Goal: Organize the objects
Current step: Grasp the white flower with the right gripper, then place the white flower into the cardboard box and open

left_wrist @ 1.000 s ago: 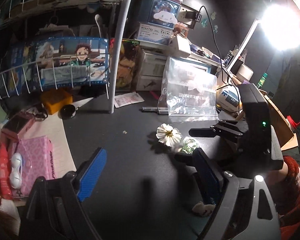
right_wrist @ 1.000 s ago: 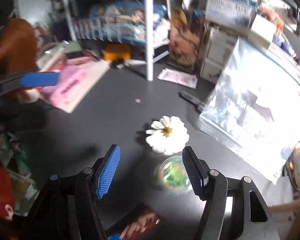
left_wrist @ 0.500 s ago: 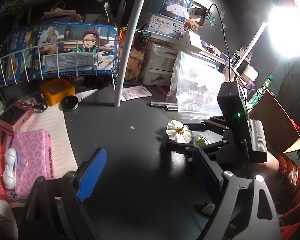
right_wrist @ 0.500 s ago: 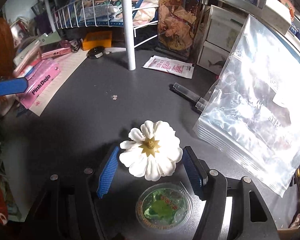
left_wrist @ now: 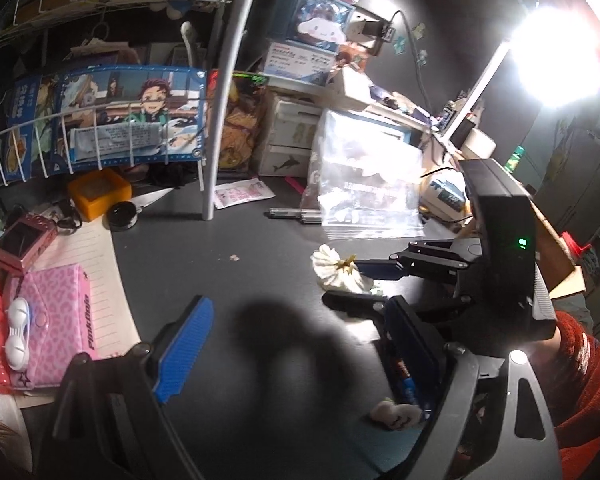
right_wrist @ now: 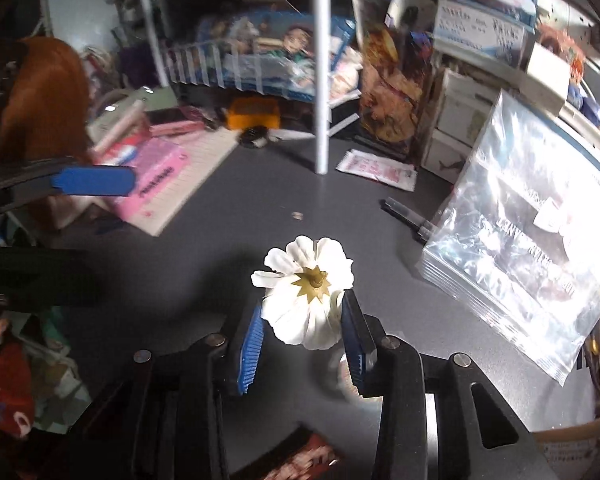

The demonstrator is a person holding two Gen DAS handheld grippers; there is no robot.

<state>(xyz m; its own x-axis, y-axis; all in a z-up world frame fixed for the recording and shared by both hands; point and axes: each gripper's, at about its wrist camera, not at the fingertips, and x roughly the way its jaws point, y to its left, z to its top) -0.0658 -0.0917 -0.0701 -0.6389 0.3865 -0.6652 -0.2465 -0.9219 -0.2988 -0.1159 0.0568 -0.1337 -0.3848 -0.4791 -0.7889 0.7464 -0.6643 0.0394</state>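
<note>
From the left wrist camera, the left gripper (left_wrist: 296, 344) hangs over the dark desk (left_wrist: 228, 288) with its blue-padded fingers spread wide and nothing between them. Ahead and to its right, the right gripper (left_wrist: 360, 286) is clamped on a white flower (left_wrist: 334, 270), whose petals bulge out past the fingertips. Farther ahead of that lies a clear plastic bag (left_wrist: 364, 184), with a pen (left_wrist: 296, 213) at its near left corner. Off to the left gripper's left sit a pink pouch (left_wrist: 58, 316) and a pink camera (left_wrist: 22, 242). Half a second ago the right gripper's fingers stood apart around the flower, which lay flat on the desk; now they have closed on it.

From the right wrist camera, the right gripper (right_wrist: 306, 330) grasps the white flower (right_wrist: 306, 292) between both blue pads, the petals squeezed together and the gold star centre facing up and forward. The flower appears raised off the desk (right_wrist: 240, 200). A small round container (right_wrist: 346, 376) shows blurred beneath the right finger. The plastic bag (right_wrist: 512, 240) lies ahead to the right, the open left gripper (right_wrist: 94, 181) far to the left. Compared with half a second ago, the fingers are much closer and the flower, then spread open between them, is now pinched, and the container has slid mostly out of sight under the gripper.
</note>
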